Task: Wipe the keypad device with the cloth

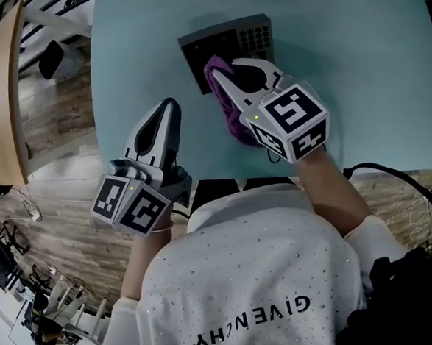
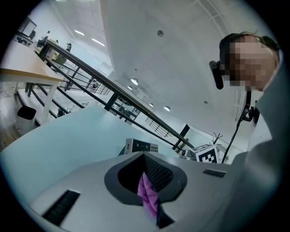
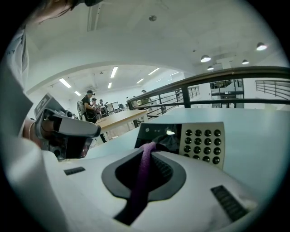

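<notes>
- Right gripper: jaws clamped on a purple fabric cloth; tips at the near-left part of a dark flat rectangular keypad device w/ a grey button panel.
- Cloth: top end over the device's dark section, the rest trails back under the gripper toward the person.
- Device: lies flat on a pale blue table, at the far centre, buttons on its right side.
- Left gripper: well apart from the device, left of the right gripper, near the table's front edge. Jaws together, pinching a small purple fabric scrap, seen only in its own view.
</notes>
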Available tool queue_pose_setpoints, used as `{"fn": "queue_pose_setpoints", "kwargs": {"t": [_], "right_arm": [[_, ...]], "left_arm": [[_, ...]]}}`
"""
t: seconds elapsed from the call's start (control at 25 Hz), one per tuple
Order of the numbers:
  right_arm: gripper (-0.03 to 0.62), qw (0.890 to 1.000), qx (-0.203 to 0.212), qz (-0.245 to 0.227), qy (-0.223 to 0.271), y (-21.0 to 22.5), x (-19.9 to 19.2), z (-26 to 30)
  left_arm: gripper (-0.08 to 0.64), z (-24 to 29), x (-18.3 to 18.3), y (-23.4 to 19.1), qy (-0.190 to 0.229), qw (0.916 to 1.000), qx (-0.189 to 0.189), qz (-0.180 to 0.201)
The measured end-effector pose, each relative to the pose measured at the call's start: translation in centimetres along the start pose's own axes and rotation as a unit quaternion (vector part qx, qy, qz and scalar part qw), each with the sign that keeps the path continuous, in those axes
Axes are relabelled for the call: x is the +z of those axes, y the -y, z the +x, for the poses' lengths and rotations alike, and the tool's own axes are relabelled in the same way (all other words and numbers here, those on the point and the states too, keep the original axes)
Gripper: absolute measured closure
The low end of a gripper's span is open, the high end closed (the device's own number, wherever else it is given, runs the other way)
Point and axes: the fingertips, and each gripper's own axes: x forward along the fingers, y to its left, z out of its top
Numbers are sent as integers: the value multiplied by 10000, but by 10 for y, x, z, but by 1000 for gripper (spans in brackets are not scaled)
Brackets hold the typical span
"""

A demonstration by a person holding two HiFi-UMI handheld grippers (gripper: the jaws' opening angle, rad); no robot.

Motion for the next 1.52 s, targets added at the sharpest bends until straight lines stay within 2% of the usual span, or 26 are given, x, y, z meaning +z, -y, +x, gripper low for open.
{"fn": "queue_pose_setpoints", "kwargs": {"t": [0.48, 0.72, 0.84, 1.04, 1.32, 1.52], "right_arm": [[577, 9971, -649, 395, 99, 73, -17, -53], [574, 9966, -594, 559, 106, 85, -23, -61], [575, 9971, -563, 494, 143, 83, -20, -61], [575, 9994, -80, -186, 271, 44, 5, -47], [575, 9949, 871, -516, 40, -16, -5, -22], [575, 9921, 1042, -664, -196, -34, -9, -8]], "left_arm": [[560, 8, -16, 33, 80, 9999, 96, -41], [560, 8, -22, 45, 169, 9997, 175, -73], [560, 3, -24, 46, 206, 9992, 322, -67], [560, -22, -16, 44, 408, 9966, 713, -75], [560, -47, -15, 45, 693, 9913, 1107, -138], [560, -74, -2, 40, 857, 9859, 1428, -146]]}}
